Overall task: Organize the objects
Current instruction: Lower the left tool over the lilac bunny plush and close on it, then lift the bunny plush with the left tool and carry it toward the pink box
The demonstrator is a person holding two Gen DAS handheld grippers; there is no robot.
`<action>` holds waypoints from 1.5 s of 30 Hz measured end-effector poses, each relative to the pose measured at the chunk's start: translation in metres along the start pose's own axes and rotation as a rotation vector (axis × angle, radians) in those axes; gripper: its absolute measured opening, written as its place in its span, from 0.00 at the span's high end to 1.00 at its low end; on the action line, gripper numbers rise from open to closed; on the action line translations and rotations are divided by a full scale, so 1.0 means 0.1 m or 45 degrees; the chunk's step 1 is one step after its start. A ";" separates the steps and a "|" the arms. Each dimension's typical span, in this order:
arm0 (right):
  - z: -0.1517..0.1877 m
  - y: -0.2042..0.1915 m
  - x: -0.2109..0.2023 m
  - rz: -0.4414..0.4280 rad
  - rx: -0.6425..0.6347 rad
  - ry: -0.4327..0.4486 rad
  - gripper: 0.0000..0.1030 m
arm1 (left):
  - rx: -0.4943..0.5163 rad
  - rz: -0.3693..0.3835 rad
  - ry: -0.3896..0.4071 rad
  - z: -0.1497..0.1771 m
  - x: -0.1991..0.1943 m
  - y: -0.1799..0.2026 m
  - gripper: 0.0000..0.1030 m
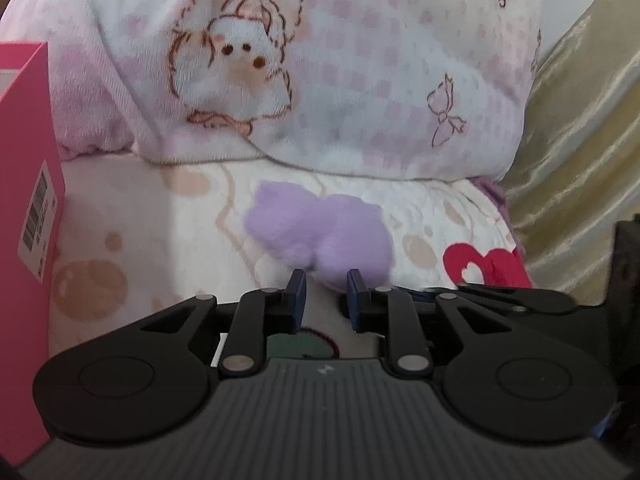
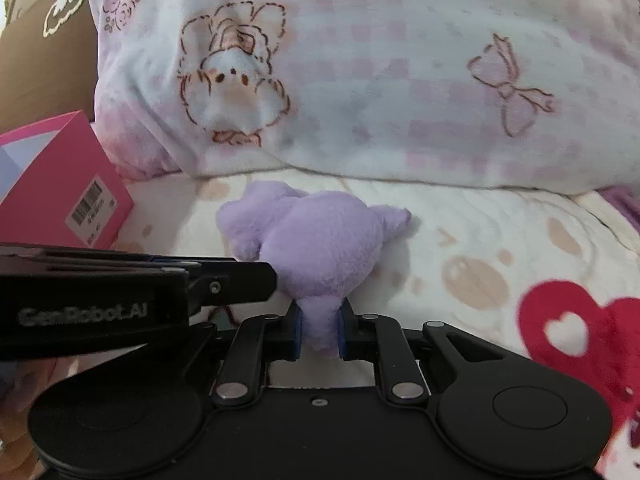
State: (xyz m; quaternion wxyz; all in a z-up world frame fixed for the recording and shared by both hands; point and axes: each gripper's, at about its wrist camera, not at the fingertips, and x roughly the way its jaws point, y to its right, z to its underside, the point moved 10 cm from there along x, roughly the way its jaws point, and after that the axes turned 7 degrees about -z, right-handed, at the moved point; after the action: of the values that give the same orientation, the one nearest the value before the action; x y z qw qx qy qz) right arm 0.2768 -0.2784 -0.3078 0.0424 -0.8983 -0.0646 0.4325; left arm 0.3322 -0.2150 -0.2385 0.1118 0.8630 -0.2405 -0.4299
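Purple plush toy (image 2: pixel 316 248) — tail end hidden inside right claw (image 2: pixel 319 330).

The pink box (image 1: pixel 24 216) is getting cut off at 9 o'clock in the left wrist view, and its barcode label (image 1: pixel 40 216) is too tiny to read. The purple plush (image 1: pixel 320 236) is looking blurry there, its bottom hiding behind the right hand-held gripper (image 2: pixel 319 330).

fuzzy lilac plush toy (image 2: pixel 316 248) on soft fleece blanket (image 2: pixel 460 232); at nine o'clock a smooth pink cardboard box (image 2: pixel 52 184) — matt black plastic gripper (image 2: pixel 319 328).
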 end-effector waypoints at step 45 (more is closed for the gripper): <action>0.32 0.08 -0.50 -0.291 -0.014 -0.162 0.46 | -0.075 0.059 -0.170 0.65 -0.24 0.06 0.68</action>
State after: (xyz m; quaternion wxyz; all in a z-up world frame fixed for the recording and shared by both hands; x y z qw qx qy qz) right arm 0.2213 -0.2934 -0.2905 0.0824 -0.8560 -0.1714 0.4807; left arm 0.2667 -0.2075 -0.2588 0.1307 0.8229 -0.2548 -0.4907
